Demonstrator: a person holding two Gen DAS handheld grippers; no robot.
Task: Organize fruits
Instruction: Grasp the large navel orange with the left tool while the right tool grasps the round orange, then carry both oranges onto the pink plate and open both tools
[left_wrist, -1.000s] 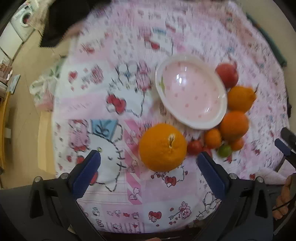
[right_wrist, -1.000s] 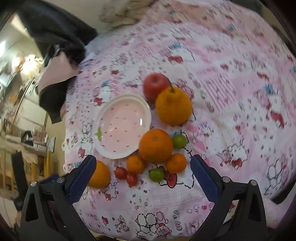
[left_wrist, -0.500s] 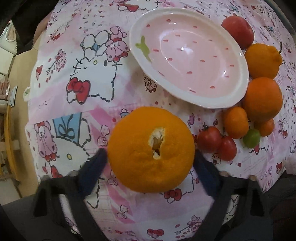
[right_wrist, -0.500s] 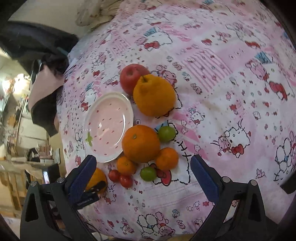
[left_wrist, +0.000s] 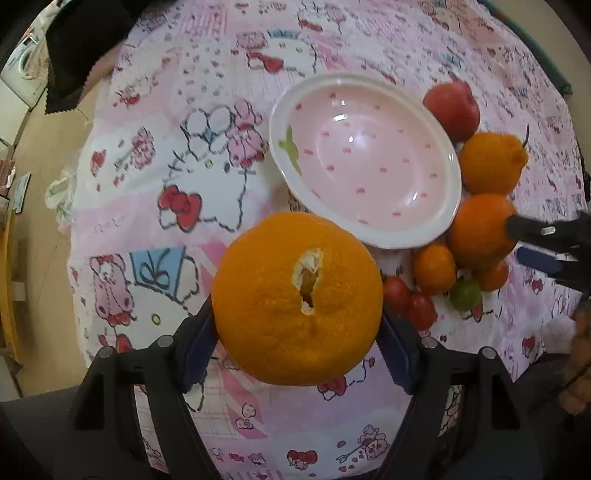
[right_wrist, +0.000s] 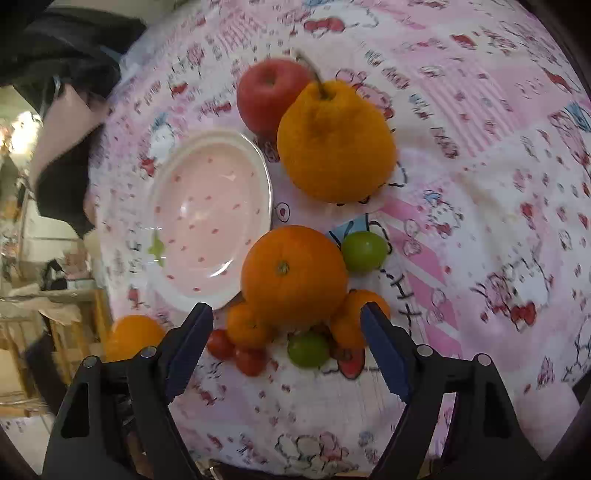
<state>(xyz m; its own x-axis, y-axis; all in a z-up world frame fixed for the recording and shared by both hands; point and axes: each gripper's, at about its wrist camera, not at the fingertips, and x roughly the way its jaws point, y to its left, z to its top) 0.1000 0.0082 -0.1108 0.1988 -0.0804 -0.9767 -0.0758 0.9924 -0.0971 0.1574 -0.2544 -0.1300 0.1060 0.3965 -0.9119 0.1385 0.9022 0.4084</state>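
I am holding the big orange (left_wrist: 297, 299) clamped in my left gripper (left_wrist: 297, 334), just short of the near rim of the pink plate (left_wrist: 436, 225). My right gripper (right_wrist: 287, 343) is hanging spread wide over the fruit cluster (right_wrist: 293, 275) crowding the plate's right rim.

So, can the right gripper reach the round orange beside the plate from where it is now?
Probably yes: the right gripper is open, and the round orange lies just ahead with nothing between.
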